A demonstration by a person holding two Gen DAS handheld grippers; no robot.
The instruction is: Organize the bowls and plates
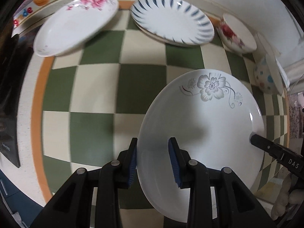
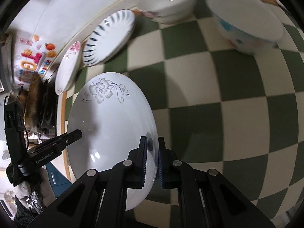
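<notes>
Above the green-checked tablecloth (image 1: 98, 87), the grey-flower plate (image 1: 199, 117) is being pinched at its rim by the right gripper (image 2: 152, 157), while the left gripper (image 1: 152, 161) is straddling the opposite rim, jaws spread; rigid, slick, breakable porcelain, probably best gripped at the rim.

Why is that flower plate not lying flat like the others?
The grey-flower plate is tipped up off the checkered cloth because both tongs hold its rim: the left tongs straddle one edge, the right tongs pinch the opposite edge. Nothing looks broken or spilled.
</notes>
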